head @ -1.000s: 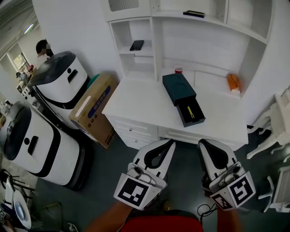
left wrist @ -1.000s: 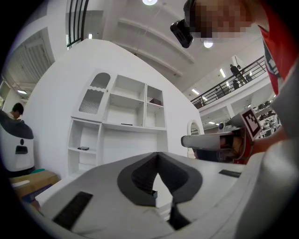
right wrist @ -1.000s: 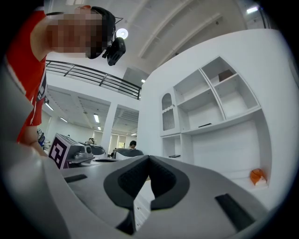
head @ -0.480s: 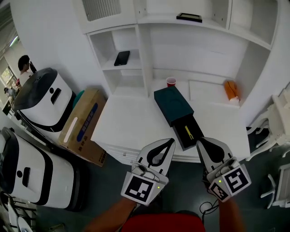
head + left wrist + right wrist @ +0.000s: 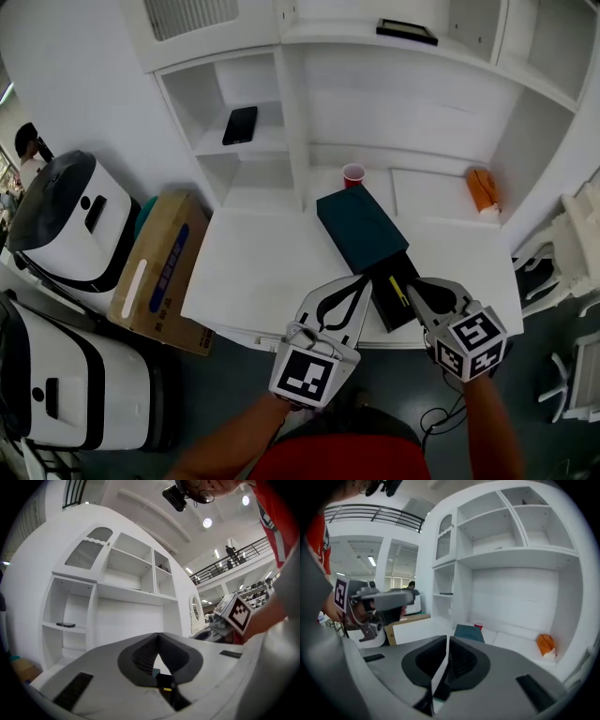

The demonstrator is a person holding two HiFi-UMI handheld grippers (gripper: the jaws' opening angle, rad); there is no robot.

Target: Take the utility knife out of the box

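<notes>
A dark teal box (image 5: 358,222) lies on the white desk (image 5: 253,272), and its drawer (image 5: 397,304) is pulled out toward me. A yellow utility knife (image 5: 398,291) lies in the drawer. My left gripper (image 5: 360,281) is shut and holds nothing, its tip at the drawer's left side. My right gripper (image 5: 419,285) hovers at the drawer's right edge, beside the knife. Its jaws have just been opening and stand a narrow slit apart, with nothing between them. In the right gripper view the box (image 5: 468,632) lies beyond the right gripper (image 5: 447,640). The left gripper (image 5: 158,634) shows its tips meeting.
A red cup (image 5: 353,174) and an orange object (image 5: 482,189) stand at the back of the desk. A black phone (image 5: 240,124) lies on a shelf. A cardboard box (image 5: 155,267) and white machines (image 5: 70,220) stand left of the desk, and a white chair (image 5: 553,272) right of it.
Both grippers have moved forward from over the floor to the desk's front edge at the open drawer. The right gripper has tilted downward, and its jaws now show a thin gap.
</notes>
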